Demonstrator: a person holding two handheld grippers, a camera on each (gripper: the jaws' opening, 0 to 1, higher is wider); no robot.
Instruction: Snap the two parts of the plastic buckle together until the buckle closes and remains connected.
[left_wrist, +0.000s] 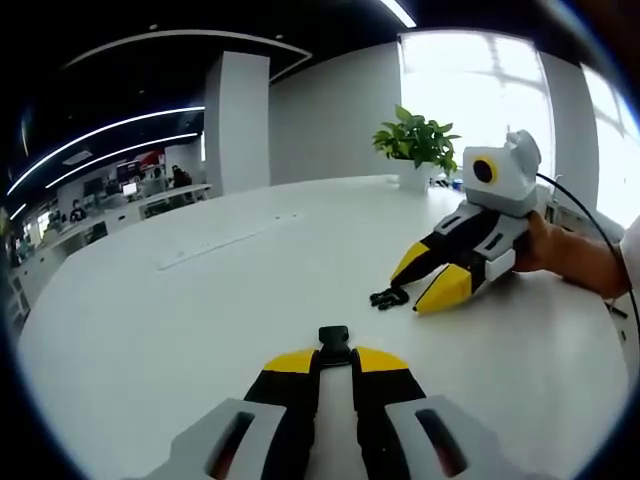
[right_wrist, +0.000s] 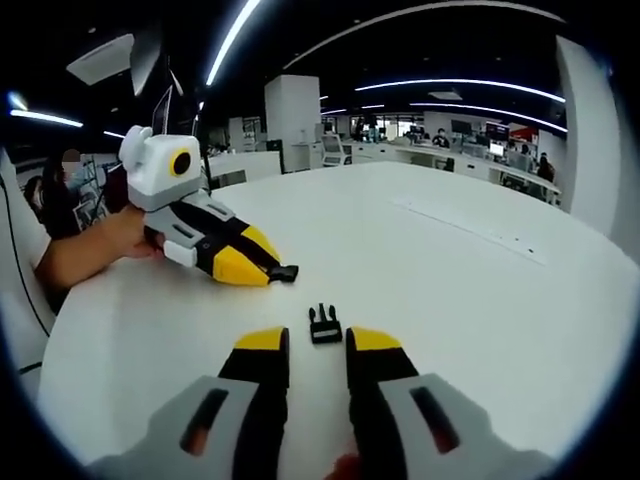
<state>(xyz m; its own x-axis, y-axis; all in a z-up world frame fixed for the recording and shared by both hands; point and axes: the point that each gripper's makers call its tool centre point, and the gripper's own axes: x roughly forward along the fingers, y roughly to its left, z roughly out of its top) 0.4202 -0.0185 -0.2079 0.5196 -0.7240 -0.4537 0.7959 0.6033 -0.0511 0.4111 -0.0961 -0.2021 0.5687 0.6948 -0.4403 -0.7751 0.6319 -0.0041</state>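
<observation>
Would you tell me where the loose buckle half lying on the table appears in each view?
Left gripper view: loose buckle half right of centre, on the table by the right gripper.
Right gripper view: low centre, just ahead of that view's own open jaws.
Shared landmark: the other buckle half, clamped by the left gripper.

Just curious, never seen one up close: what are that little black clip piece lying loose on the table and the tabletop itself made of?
The clip piece looks like moulded black plastic, matte, with thin prongs. The table looks like smooth white laminate with a soft sheen; the core is hidden.
</observation>
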